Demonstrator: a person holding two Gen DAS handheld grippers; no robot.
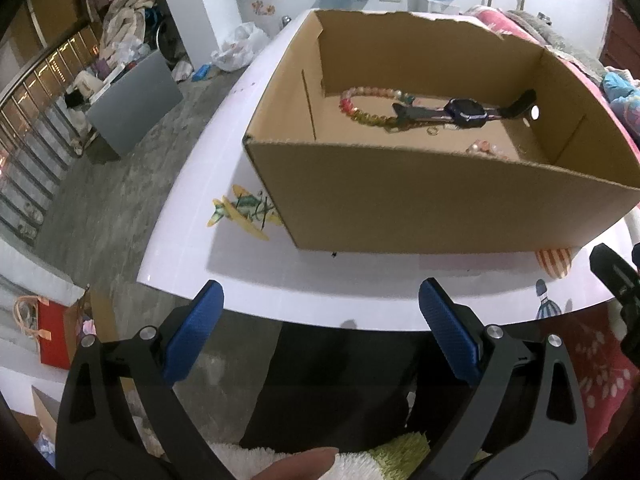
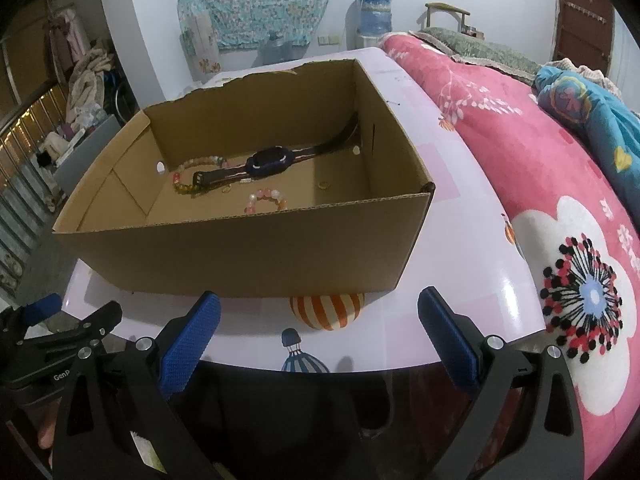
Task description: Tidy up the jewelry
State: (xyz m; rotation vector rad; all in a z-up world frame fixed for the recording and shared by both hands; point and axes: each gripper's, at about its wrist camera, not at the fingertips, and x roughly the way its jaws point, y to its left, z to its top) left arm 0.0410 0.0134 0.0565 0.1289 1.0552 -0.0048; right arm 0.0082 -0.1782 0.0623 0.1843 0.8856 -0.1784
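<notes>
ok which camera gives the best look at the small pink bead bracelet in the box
The right wrist view: most of the pink bead bracelet shows on the cardboard box floor. In the left wrist view the near wall hides all but a few beads.

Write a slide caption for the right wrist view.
Open right gripper facing a cardboard box holding a watch and bead bracelets on a white table.

Both wrist cams near table edge, sharing box [image 1: 420, 208].
</notes>
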